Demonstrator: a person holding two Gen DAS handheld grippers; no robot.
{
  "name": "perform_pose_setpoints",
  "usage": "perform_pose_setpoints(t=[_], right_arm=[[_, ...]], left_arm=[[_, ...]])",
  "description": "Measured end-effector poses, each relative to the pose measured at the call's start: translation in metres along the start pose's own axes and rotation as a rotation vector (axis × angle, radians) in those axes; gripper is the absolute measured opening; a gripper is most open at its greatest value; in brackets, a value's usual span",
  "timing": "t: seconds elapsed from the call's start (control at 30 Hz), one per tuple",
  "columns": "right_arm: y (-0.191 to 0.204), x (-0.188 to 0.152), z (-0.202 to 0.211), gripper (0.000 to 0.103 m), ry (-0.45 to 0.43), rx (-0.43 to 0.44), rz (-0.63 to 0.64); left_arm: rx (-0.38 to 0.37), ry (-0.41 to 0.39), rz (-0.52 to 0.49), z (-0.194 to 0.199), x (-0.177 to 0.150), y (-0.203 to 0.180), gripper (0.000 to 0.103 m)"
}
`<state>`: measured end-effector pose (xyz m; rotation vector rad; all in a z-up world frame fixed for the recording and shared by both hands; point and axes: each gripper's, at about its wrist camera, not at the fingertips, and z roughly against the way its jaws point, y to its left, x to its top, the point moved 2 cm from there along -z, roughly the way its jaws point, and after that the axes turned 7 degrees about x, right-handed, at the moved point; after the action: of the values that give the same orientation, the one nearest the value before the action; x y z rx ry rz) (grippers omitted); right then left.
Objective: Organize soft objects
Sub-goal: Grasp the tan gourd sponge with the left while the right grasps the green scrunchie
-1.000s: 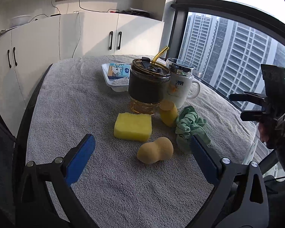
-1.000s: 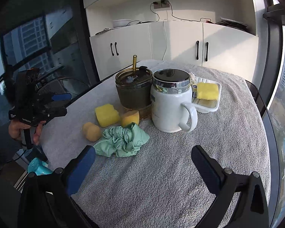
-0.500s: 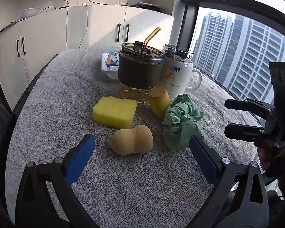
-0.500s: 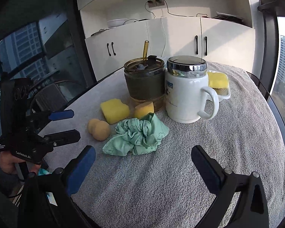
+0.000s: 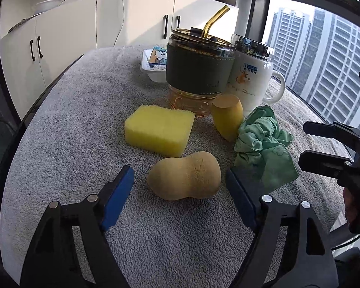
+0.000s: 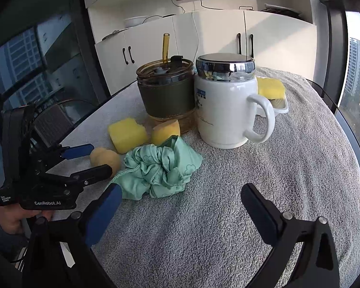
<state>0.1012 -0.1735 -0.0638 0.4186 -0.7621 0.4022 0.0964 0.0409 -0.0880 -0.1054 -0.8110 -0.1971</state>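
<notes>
A tan gourd-shaped sponge (image 5: 184,175) lies on the grey towel-covered table (image 5: 67,124), between the blue pads of my left gripper (image 5: 180,180). Its jaws are closing around the sponge, with gaps still on both sides. Behind it sit a yellow block sponge (image 5: 159,129), a yellow teardrop sponge (image 5: 228,116) and a crumpled green cloth (image 5: 264,146). My right gripper (image 6: 180,206) stands open above bare towel just in front of the green cloth (image 6: 160,168), holding nothing. The tan sponge (image 6: 105,159) shows there between the left gripper's fingers (image 6: 78,151).
A dark-sleeved glass tumbler with a straw (image 5: 199,72) and a white lidded mug (image 5: 249,81) stand behind the sponges. A white tray (image 5: 153,72) at the back holds a packet; the right wrist view shows a yellow sponge (image 6: 270,87) in that tray. A hand (image 6: 14,218) grips the left tool.
My left gripper came down and forward until the tan sponge sits between its pads, and its jaws narrowed. My right gripper dropped closer to the green cloth, still open.
</notes>
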Motion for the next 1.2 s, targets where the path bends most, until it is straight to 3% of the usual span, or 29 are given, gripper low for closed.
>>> perform_pose_setpoints(t=[0.13, 0.27, 0.9, 1.0, 1.07, 1.2], right_arm=[[0.001, 0.002, -0.009, 0.101, 0.019, 0.000, -0.002], [0.001, 0.005, -0.018, 0.100, 0.039, 0.005, -0.008], [0.007, 0.025, -0.068, 0.098, 0.122, 0.086, -0.049], [0.006, 0.024, -0.071, 0.091, 0.117, 0.087, -0.053], [0.006, 0.025, -0.070, 0.071, 0.115, 0.111, -0.055], [0.008, 0.021, -0.066, 0.054, 0.116, 0.116, -0.040]], left_arm=[[0.008, 0.030, -0.009, -0.005, 0.001, -0.002, 0.074], [0.002, 0.042, 0.003, -0.006, 0.001, -0.002, 0.056], [-0.022, 0.020, 0.059, -0.004, -0.001, 0.008, 0.050], [-0.023, 0.021, 0.054, -0.005, -0.002, 0.007, 0.050], [-0.023, 0.021, 0.052, -0.004, -0.002, 0.006, 0.050], [-0.020, 0.018, 0.051, -0.004, -0.002, 0.006, 0.050]])
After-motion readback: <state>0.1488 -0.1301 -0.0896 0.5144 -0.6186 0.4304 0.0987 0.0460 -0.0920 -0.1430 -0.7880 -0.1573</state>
